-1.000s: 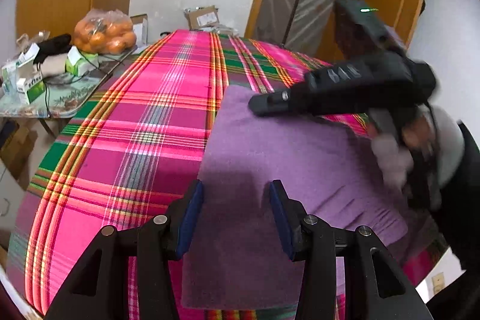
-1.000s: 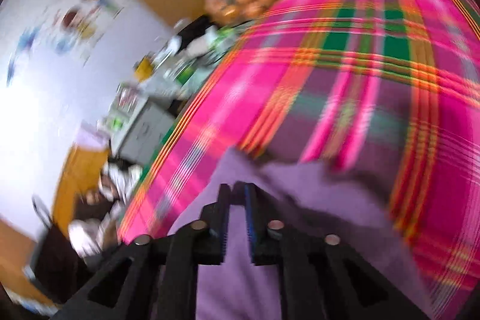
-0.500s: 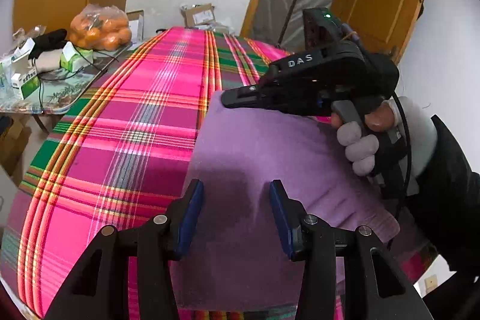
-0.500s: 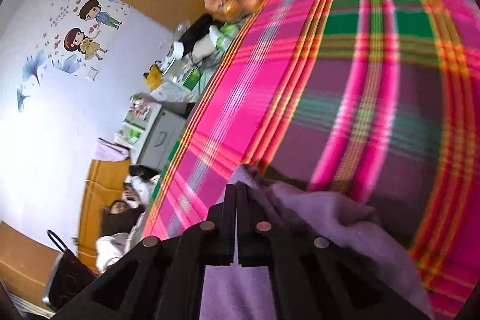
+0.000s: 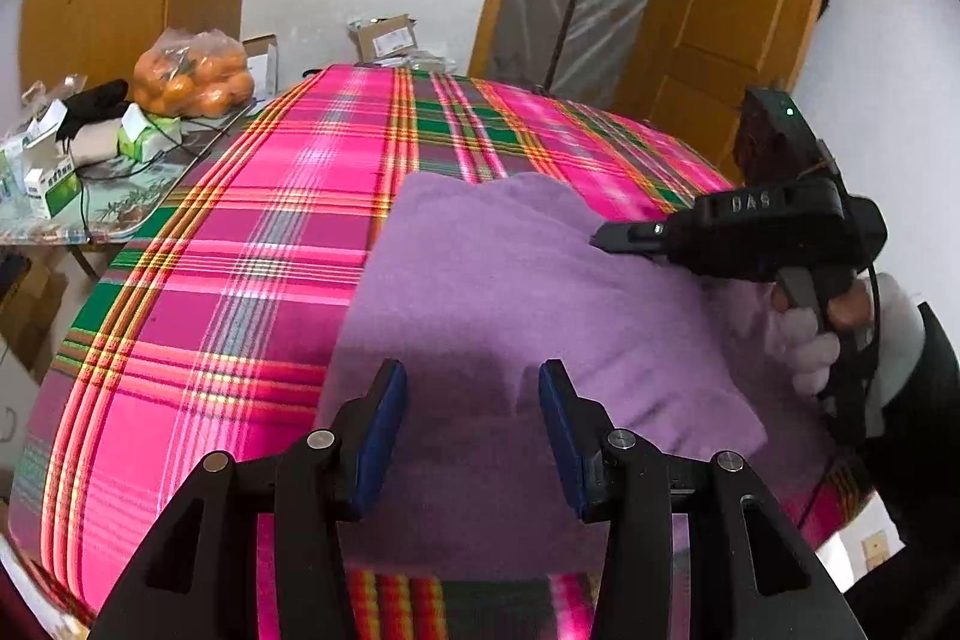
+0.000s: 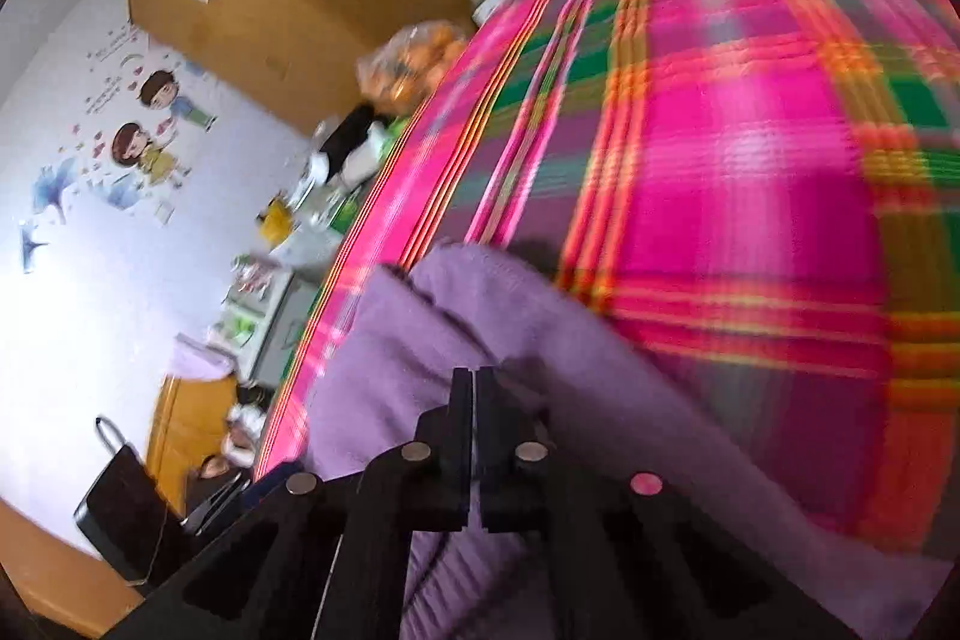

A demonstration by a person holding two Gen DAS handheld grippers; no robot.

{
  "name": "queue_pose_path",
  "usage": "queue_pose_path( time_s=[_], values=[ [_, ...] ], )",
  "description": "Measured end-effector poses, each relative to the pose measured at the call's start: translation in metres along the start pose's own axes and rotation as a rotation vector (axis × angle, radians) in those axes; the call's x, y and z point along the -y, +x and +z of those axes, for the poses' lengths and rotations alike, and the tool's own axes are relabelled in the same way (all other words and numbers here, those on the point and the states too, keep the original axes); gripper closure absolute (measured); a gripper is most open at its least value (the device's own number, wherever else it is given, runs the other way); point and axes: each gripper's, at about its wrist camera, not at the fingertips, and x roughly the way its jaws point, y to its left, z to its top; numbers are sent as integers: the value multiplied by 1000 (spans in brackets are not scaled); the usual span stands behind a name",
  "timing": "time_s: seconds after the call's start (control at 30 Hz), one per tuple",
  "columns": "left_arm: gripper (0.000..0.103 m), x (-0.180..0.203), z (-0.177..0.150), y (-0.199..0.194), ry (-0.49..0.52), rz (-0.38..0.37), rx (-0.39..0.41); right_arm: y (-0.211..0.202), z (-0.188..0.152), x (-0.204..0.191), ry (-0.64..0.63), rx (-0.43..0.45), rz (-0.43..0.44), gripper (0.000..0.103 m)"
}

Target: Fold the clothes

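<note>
Fuzzy lilac knit, that's the purple garment (image 5: 480, 280), soft and a bit pilled-looking, lying folded into a rough rectangle on the near right part of a table covered in a loud pink, green and orange plaid cloth (image 5: 252, 244). The weave of the plaid looks flat and smooth next to the woolly purple stuff. The left gripper (image 5: 471, 421) hangs just over the garment's near edge, its blue-padded jaws spread wide with nothing between them. The right gripper (image 6: 476, 388), chunky black plastic, has its jaws pinched together on a raised fold of the garment, which bunches up in soft ridges ahead of it; the right wrist view is blurry. A white-gloved hand (image 5: 840, 334) wraps its handle. Off the table's left side sits a crinkly clear bag of oranges (image 5: 192, 70) and some small green-and-white cartons (image 5: 141, 133).
</note>
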Motion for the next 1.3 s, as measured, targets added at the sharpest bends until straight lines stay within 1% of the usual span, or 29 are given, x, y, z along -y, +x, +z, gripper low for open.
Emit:
queue_pose_path(
  time_s=[0.03,0.07,0.1,0.3,0.37,0.5,0.6,0.67,0.87,0.9,0.97,1.07,1.13,1.23,1.3],
  values=[
    [56,1,-1,-2,1,-6,2,-3,-1,1,-3,6,-3,79],
    [56,3,-2,-3,2,-12,3,-6,-2,2,-5,11,-5,67],
    [56,5,-3,-4,3,-17,2,-9,-3,4,-8,17,-8,64],
    [56,21,-10,-2,36,-54,-20,-22,-9,9,-36,49,-17,63],
    [56,27,-12,-1,51,-62,-29,-21,-9,6,-57,41,-14,60],
    [56,32,-17,2,62,-65,-40,-20,-10,-3,-142,-19,13,59],
    [56,30,-17,1,57,-70,-39,-17,-9,-4,-195,-56,19,59],
    [56,29,-16,2,56,-73,-40,-13,-6,-4,-199,-58,27,61],
    [56,29,-16,3,60,-77,-40,-3,3,-4,-208,-69,51,62],
    [56,29,-16,3,61,-78,-41,-2,2,-4,-209,-75,54,64],
    [56,29,-16,3,62,-79,-41,-4,0,-6,-217,-81,37,78],
    [56,29,-16,3,65,-80,-42,-13,0,-6,-188,-74,62,87],
    [56,29,-15,3,68,-84,-43,-19,-1,-6,-169,-68,79,88],
    [56,30,-14,1,75,-93,-43,-40,-1,-17,-189,-30,95,89],
    [56,32,-15,1,82,-100,-42,-42,-2,-17,-199,-33,63,89]
  ],
)
